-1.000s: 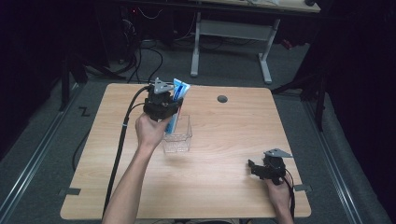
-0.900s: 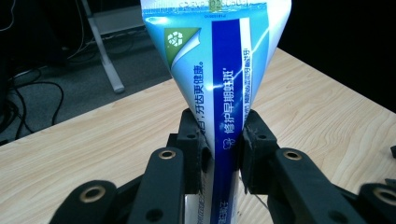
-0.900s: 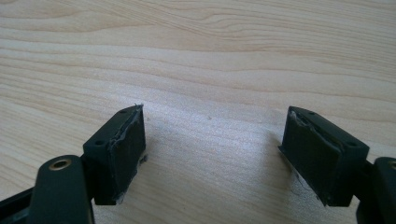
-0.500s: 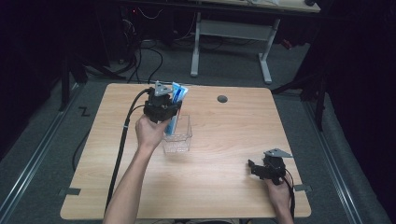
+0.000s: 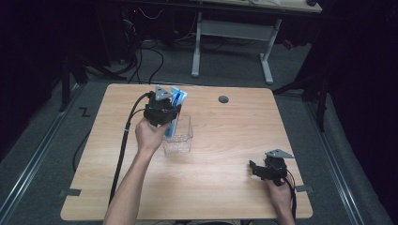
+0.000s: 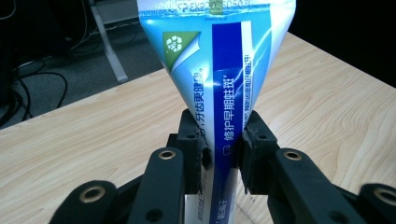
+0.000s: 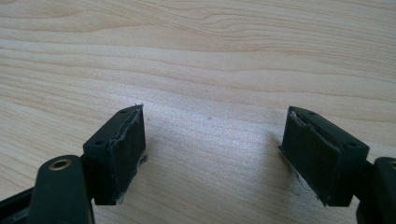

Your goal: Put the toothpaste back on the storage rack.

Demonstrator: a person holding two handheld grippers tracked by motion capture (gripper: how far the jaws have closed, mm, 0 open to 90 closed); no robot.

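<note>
The left gripper [image 5: 170, 112] pinches a blue-and-white toothpaste tube [image 6: 219, 79] over the clear square plastic container [image 5: 180, 139] mid-table on the light wooden table [image 5: 225, 187]. The right gripper [image 7: 212, 154], jaws spread, rests near the front right corner.

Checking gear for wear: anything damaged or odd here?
The right gripper has frayed, peeling edges on its pads. Also, the green recycling sticker on the toothpaste tube curls up at one corner.

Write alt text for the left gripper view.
Two black jaws of the left gripper clamp a blue-and-white plastic toothpaste tube, its flat crimped end pointing up. Behind it lies a light wooden table, with a dark floor beyond.
</note>
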